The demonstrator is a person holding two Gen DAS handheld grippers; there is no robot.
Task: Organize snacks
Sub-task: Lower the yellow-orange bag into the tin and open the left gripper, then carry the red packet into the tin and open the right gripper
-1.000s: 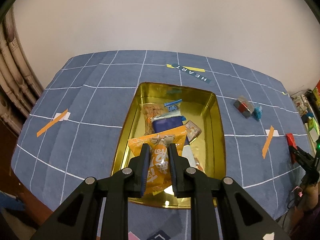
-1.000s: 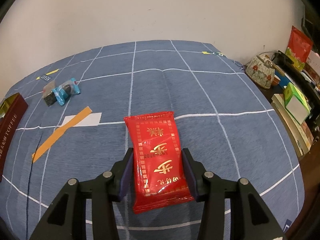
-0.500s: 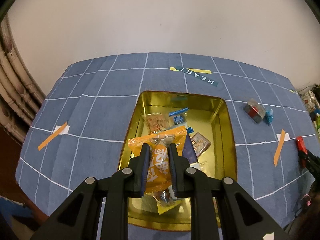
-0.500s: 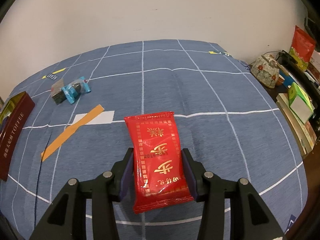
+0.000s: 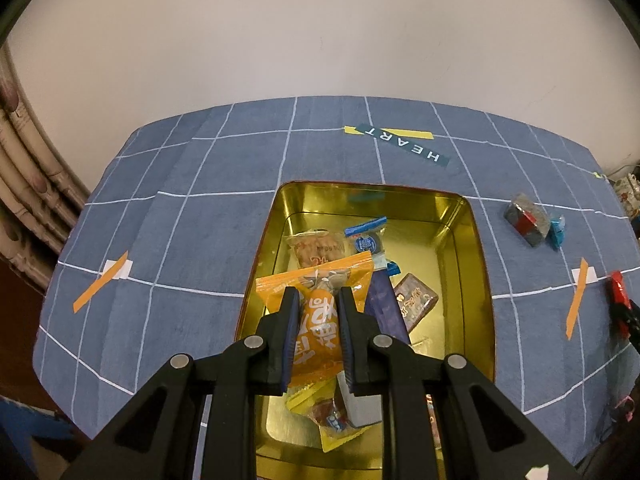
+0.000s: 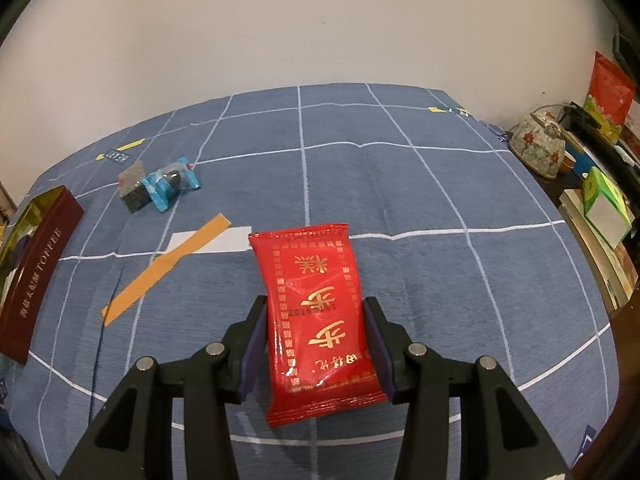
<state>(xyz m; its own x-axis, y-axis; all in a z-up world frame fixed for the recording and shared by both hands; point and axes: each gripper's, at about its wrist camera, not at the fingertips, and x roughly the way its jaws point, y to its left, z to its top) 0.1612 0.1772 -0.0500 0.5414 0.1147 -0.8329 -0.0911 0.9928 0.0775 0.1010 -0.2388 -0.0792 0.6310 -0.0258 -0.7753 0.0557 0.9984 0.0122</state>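
Observation:
In the left wrist view my left gripper (image 5: 318, 312) is shut on an orange snack packet (image 5: 320, 320), which hangs over the gold tin (image 5: 476, 280). The tin holds several snacks: a clear cracker pack (image 5: 314, 248), a blue round-label sweet (image 5: 366, 240), a dark blue pack (image 5: 384, 308) and a brown wrapped bar (image 5: 414, 300). In the right wrist view my right gripper (image 6: 314, 328) is shut on a red packet with gold characters (image 6: 316, 300), held above the blue grid cloth (image 6: 440, 200). The tin's dark red outer wall (image 6: 36, 276) shows at the far left.
A grey-and-red wrapped snack (image 5: 526, 220) and a blue one (image 5: 557, 232) lie on the cloth right of the tin; the right wrist view shows them as a pair (image 6: 160, 186). Orange tape strips (image 6: 164, 268) mark the cloth. A floral teapot (image 6: 538, 146) and boxes stand off the table's right edge.
My left gripper has carried the orange packet forward over the tin, so the tin's contents sit nearer in view. The right gripper and its red packet have hardly shifted.

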